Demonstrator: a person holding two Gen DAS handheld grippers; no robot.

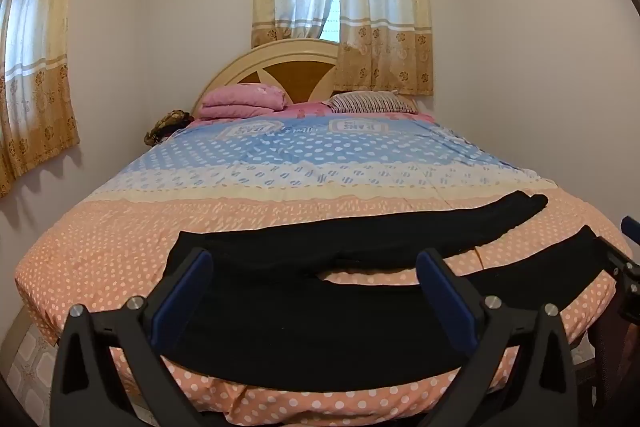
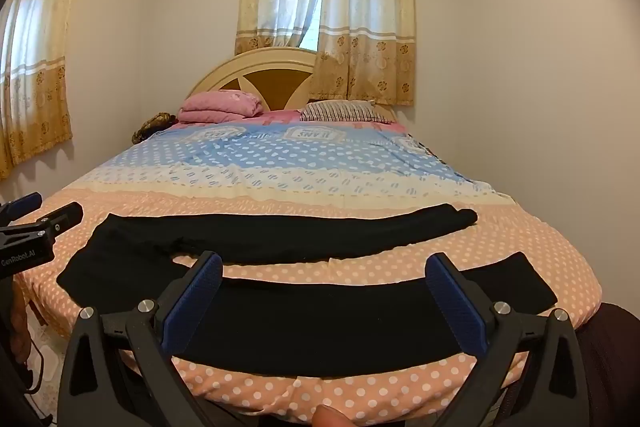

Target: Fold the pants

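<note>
Along the bed's [image 1: 100, 251] near edge, black pants [image 1: 320, 315] lie spread under both released tools [image 1: 316, 267] [image 2: 324, 271].

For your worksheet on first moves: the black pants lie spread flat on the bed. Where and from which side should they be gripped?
Probably pinch the near leg of the black pants at its cuff end, coming in low from the bed's foot edge. That leg lies flat and nearest, so it can fold onto the far leg.

Pants [image 1: 320, 307] spread across bed's [image 1: 120, 247] near end, pillows [image 1: 372, 102] behind
</note>
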